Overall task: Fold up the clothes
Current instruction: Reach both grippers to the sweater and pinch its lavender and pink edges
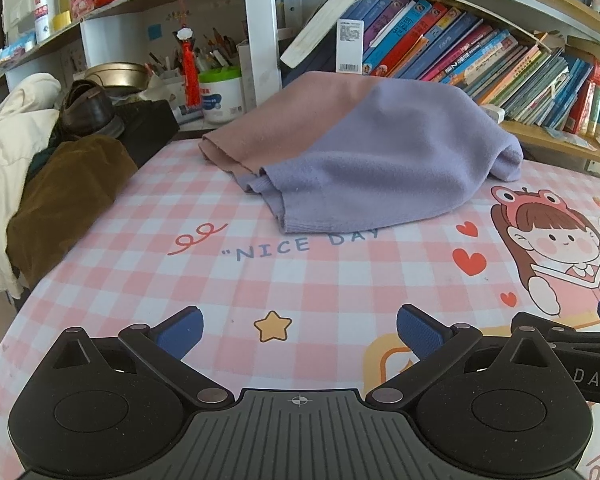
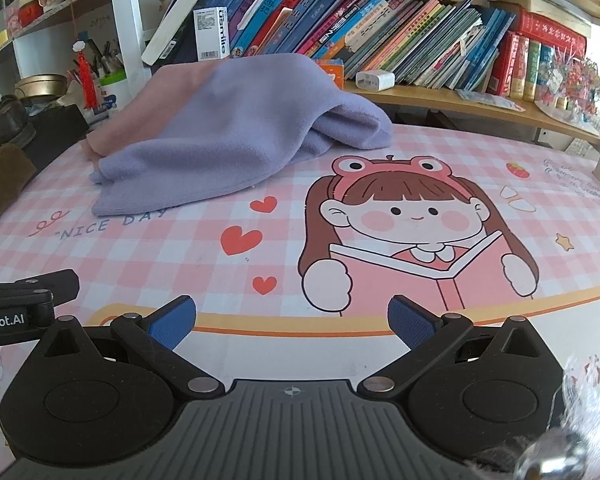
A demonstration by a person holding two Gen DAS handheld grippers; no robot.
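Observation:
A folded knit garment, lilac [image 1: 380, 160] on the near and right side and dusty pink [image 1: 284, 120] on the far left, lies at the back of the pink checked table mat [image 1: 260, 280]. In the right wrist view the same garment [image 2: 220, 128] sits at upper left. My left gripper [image 1: 299, 332] hovers open over the mat's front, well short of the garment, nothing between its blue pads [image 1: 180, 332]. My right gripper [image 2: 291, 322] is open too, over the cartoon girl print [image 2: 412, 232]. Each gripper shows at the edge of the other's view.
A bookshelf with several slanted books [image 1: 480, 52] runs behind the table. At left lie a cream jacket [image 1: 8, 160], brown corduroy cloth [image 1: 68, 200], a brown shoe [image 1: 88, 108] on a black box. A white charger [image 2: 374, 80] rests on the shelf ledge.

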